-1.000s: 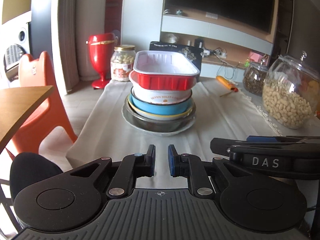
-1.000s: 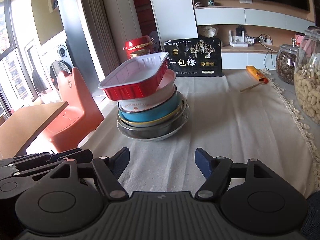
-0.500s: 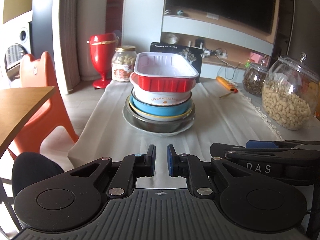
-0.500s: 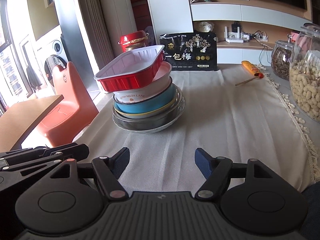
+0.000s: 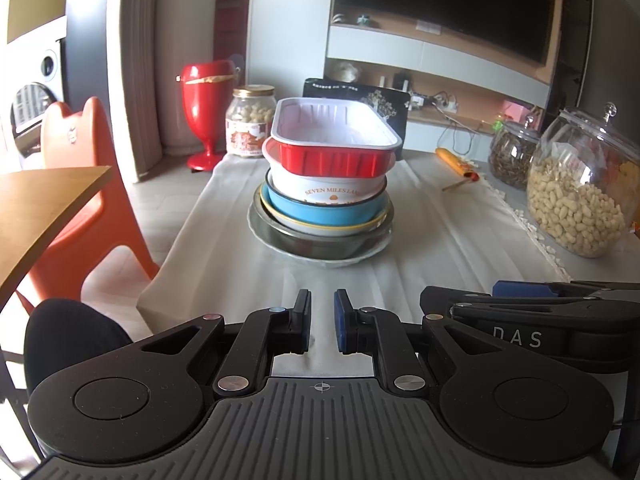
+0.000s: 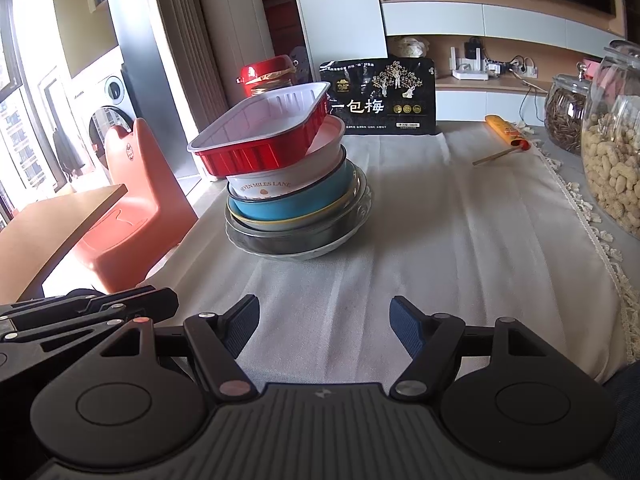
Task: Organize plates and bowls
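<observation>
A stack of dishes stands on the white tablecloth [image 5: 440,240], ahead of both grippers. A red rectangular tray [image 5: 336,136] with a white inside lies tilted on top. Under it come a white bowl [image 5: 328,192] lettered SEVEN MILES LANE, a blue bowl [image 5: 320,212], a metal bowl and a clear glass plate [image 5: 320,258]. My left gripper [image 5: 322,312] hovers short of the stack, shut with nothing in it. In the right wrist view the stack, with the red tray [image 6: 260,132] uppermost, sits to the front left. My right gripper [image 6: 324,316] is open and empty above bare cloth.
A big glass jar of peanuts [image 5: 576,200] and a jar of seeds [image 5: 512,156] line the right edge. An orange tube [image 5: 456,162] lies behind them. A black box [image 6: 380,100], a small nut jar [image 5: 250,124] and a red vase [image 5: 206,116] stand at the back. An orange chair [image 5: 80,184] and a wooden table [image 5: 40,208] are at left.
</observation>
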Tool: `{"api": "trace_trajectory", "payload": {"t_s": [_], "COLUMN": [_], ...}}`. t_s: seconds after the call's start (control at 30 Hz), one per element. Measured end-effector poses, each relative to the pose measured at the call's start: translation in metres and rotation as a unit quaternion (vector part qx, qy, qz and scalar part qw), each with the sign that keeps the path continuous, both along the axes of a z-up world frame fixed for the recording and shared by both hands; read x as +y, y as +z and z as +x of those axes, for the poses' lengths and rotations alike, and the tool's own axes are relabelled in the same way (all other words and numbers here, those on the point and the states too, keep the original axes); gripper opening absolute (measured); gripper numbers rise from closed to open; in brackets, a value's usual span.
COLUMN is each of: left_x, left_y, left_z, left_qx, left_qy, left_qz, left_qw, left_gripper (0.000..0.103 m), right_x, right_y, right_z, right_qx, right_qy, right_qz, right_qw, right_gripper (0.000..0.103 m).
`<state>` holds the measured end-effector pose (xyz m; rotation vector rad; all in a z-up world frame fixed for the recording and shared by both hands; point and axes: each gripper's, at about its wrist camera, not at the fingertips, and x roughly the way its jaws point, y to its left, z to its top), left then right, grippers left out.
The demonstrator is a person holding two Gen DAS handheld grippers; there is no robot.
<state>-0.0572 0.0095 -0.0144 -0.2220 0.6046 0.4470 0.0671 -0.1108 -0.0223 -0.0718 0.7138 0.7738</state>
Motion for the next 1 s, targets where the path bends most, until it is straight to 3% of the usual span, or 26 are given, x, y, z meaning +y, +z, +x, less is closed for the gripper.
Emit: {"api": "trace_trajectory", "payload": {"t_s": [1.0], "left_x": [0.0011], "left_y": [-0.0004], "left_z": [-0.0006], "left_qx": [0.003], "left_qy": [0.004], "left_qz": [-0.003], "left_qw": [1.0000], "left_gripper": [0.014], "right_x": [-0.0003], "right_y": [-0.0028], "right_z": [-0.0003], "right_qx": [0.004], "right_qy": [0.000], "right_qz": [0.000], "right_qw": [1.000], "right_gripper": [0.073]}}
